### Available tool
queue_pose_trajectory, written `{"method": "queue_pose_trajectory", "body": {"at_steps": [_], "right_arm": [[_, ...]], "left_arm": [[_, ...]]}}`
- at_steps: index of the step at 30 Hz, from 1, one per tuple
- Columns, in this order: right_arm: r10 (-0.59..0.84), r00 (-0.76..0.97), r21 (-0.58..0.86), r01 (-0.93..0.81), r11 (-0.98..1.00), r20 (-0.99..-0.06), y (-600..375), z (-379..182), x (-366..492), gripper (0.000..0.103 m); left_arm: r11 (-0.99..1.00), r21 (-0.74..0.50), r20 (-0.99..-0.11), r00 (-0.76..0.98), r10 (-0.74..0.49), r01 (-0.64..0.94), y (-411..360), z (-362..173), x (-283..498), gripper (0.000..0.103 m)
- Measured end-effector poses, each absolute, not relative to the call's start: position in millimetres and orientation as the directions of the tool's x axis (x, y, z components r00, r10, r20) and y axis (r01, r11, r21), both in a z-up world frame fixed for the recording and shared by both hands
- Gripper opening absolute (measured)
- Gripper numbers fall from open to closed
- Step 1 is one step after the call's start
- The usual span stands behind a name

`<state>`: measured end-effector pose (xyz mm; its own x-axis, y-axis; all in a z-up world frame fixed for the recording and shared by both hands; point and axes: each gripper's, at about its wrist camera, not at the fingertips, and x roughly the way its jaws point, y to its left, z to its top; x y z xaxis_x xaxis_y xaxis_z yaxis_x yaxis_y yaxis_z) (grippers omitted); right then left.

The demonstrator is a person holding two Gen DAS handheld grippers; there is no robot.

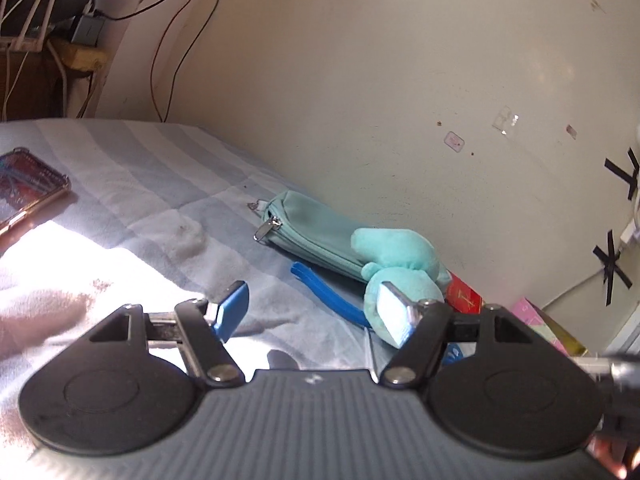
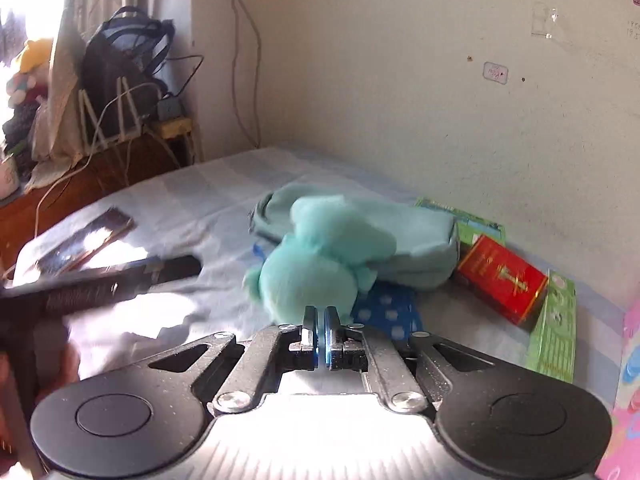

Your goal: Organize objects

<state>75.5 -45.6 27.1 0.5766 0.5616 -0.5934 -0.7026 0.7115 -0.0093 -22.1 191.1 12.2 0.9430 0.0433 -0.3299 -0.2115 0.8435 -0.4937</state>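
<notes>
Scuffed cream wall (image 1: 360,80), pale blue striped bedsheet (image 1: 140,184) in hard sunlight, curtained window (image 2: 60,20), dangling cables (image 1: 168,40)

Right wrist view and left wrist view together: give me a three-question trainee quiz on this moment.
1. True or false: the right claw is shut.
2. Which lies nearest the wall: A) phone, B) red box, C) teal plush toy?
3. Fill in: the teal plush toy rests against a zippered teal ____.

Key: 1 true; 2 B; 3 pouch.
</notes>
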Motion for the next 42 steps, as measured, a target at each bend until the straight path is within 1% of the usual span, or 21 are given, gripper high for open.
{"method": "queue_pose_trajectory", "body": {"at_steps": [3,5,6,7,10,11,12,13,16,17,18,19,20,21,23,26,32,36,38,40,42], "right_arm": [[0.57,0.539,-0.005,-0.729,0.684,-0.62,-67.4,10.0,50.3,0.0],[0.567,0.549,0.011,-0.712,0.702,-0.614,-75.1,12.6,46.2,0.002],[0.57,0.565,0.025,-0.697,0.717,-0.596,-77.1,18.5,48.3,0.005],[0.578,0.582,0.047,-0.68,0.731,-0.571,-77.2,27.9,52.6,0.013],[0.608,0.621,0.133,-0.637,0.759,-0.495,-61.7,61.5,72.1,0.017],[0.61,0.631,0.155,-0.624,0.766,-0.479,-49.1,72.0,80.6,0.028],[0.612,0.634,0.166,-0.618,0.768,-0.472,-36.1,79.1,89.2,0.037],[0.612,0.633,0.172,-0.615,0.77,-0.474,-23.1,83.3,101.4,0.038],[0.582,0.603,0.199,-0.581,0.789,-0.545,15.8,78.7,144.7,0.04],[0.572,0.58,0.208,-0.574,0.792,-0.58,26.3,71.9,157.7,0.045],[0.557,0.563,0.21,-0.563,0.799,-0.61,35.1,64.8,168.6,0.053],[0.536,0.553,0.203,-0.551,0.81,-0.638,41.8,57.4,175.3,0.056],[0.508,0.552,0.173,-0.547,0.819,-0.661,48.2,50.2,179.4,0.054],[0.491,0.551,0.142,-0.557,0.818,-0.675,51.8,45.8,179.6,0.044],[0.477,0.567,0.066,-0.595,0.801,-0.672,51.3,42.7,165.7,0.041],[0.484,0.576,0.04,-0.616,0.787,-0.659,31.4,46.2,146.2,0.037],[0.533,0.618,0.087,-0.603,0.793,-0.577,-37.0,47.7,95.6,0.034],[0.546,0.64,0.15,-0.565,0.811,-0.541,-83.7,32.1,53.8,0.031],[0.535,0.649,0.156,-0.548,0.822,-0.541,-102.3,21.2,34.7,0.031],[0.519,0.652,0.158,-0.529,0.834,-0.553,-119.0,11.1,18.3,0.034],[0.505,0.653,0.191,-0.492,0.849,-0.565,-132.8,3.5,8.4,0.044]], "left_arm": [[0.808,-0.547,-0.344,0.939,0.021,-0.218,199.8,8.7,-18.0,0.072],[0.791,-0.564,-0.362,0.932,0.021,-0.237,203.4,6.9,-15.2,0.072],[0.786,-0.569,-0.369,0.929,0.021,-0.243,204.1,6.3,-14.6,0.072],[0.783,-0.571,-0.369,0.929,0.023,-0.246,203.4,6.4,-15.9,0.072],[0.789,-0.56,-0.364,0.931,0.041,-0.253,202.7,5.3,-14.6,0.072],[0.794,-0.552,-0.364,0.93,0.043,-0.253,202.2,5.2,-14.2,0.072],[0.801,-0.543,-0.365,0.93,0.045,-0.252,200.2,5.7,-13.8,0.072],[0.809,-0.532,-0.366,0.93,0.048,-0.251,199.4,6.2,-13.1,0.072],[0.831,-0.5,-0.354,0.933,0.061,-0.244,193.2,8.5,-16.1,0.072],[0.838,-0.491,-0.349,0.935,0.062,-0.239,191.5,9.2,-16.8,0.072],[0.844,-0.482,-0.347,0.936,0.064,-0.236,189.8,9.8,-17.2,0.072],[0.847,-0.477,-0.346,0.936,0.065,-0.235,188.8,10.2,-17.5,0.072],[0.849,-0.475,-0.345,0.936,0.064,-0.233,188.2,10.6,-18.2,0.072],[0.849,-0.476,-0.344,0.937,0.06,-0.229,188.3,10.5,-18.4,0.072],[0.846,-0.483,-0.344,0.938,0.052,-0.224,189.5,10.2,-19.1,0.072],[0.844,-0.487,-0.345,0.937,0.052,-0.226,189.5,10.5,-20.8,0.072],[0.85,-0.478,-0.341,0.939,0.053,-0.222,185.8,11.5,-24.1,0.072],[0.864,-0.461,-0.337,0.94,0.042,-0.204,181.1,12.9,-24.9,0.076],[0.879,-0.441,-0.337,0.941,0.029,-0.184,176.2,14.1,-25.1,0.077],[0.893,-0.426,-0.341,0.94,-0.007,-0.148,171.5,15.0,-24.6,0.078],[0.899,-0.421,-0.356,0.933,-0.045,-0.118,169.2,16.2,-23.1,0.078]]}}
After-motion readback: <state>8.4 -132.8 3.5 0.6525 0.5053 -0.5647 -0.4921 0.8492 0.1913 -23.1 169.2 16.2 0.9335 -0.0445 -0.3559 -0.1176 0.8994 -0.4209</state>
